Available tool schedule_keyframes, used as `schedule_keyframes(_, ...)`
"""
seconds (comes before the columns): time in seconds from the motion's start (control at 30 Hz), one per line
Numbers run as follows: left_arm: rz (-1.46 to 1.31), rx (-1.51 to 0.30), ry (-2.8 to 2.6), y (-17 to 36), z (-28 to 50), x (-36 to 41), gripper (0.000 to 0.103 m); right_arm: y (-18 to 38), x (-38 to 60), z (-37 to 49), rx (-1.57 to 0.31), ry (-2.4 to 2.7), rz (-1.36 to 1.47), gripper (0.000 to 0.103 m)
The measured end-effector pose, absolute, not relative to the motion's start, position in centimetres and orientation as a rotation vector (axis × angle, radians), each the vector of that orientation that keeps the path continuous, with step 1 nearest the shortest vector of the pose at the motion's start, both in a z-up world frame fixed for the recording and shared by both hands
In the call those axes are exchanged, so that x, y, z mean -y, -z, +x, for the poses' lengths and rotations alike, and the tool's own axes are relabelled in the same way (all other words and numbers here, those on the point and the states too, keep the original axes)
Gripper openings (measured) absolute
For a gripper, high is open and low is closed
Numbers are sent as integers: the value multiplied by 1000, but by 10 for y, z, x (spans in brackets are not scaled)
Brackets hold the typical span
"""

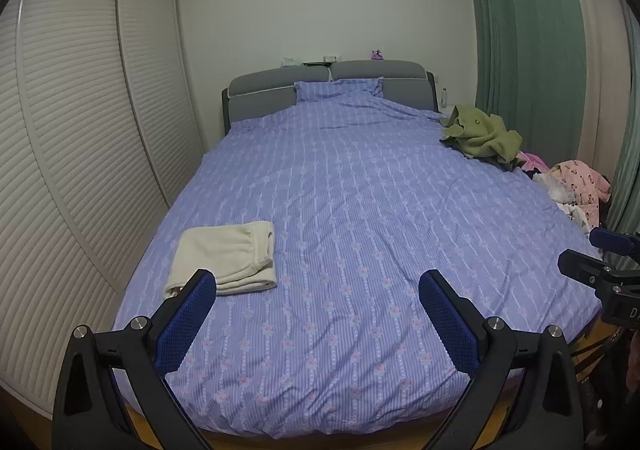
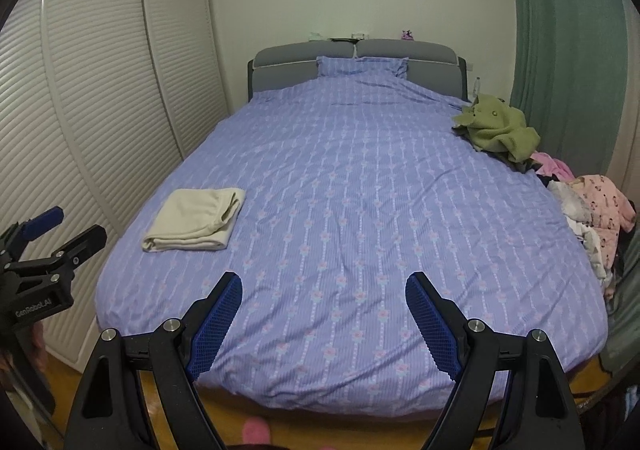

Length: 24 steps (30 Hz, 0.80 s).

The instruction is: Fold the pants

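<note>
Both tools hang over the foot of the bed (image 2: 344,350), the left hand-held gripper (image 1: 318,304) and right hand-held gripper (image 2: 324,304) spread wide and empty, likely done here; beyond, cream pants (image 2: 194,219) lie folded flat near the left edge, parked clear of the unsorted clothes pile (image 2: 592,205) far right

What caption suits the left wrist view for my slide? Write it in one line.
Open left gripper above the purple duvet, folded cream pants lying at left, unfolded clothes pile on the right.
</note>
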<state>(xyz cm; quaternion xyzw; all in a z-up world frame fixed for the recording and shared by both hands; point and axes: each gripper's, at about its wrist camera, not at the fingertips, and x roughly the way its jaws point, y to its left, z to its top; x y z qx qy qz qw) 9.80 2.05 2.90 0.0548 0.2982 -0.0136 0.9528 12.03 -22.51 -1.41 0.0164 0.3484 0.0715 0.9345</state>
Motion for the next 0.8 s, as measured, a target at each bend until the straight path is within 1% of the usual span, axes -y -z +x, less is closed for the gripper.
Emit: schedule_keyframes(0.8,108,-607,41,-40,96,-3,103,6,241,118,-681,-127,36,85)
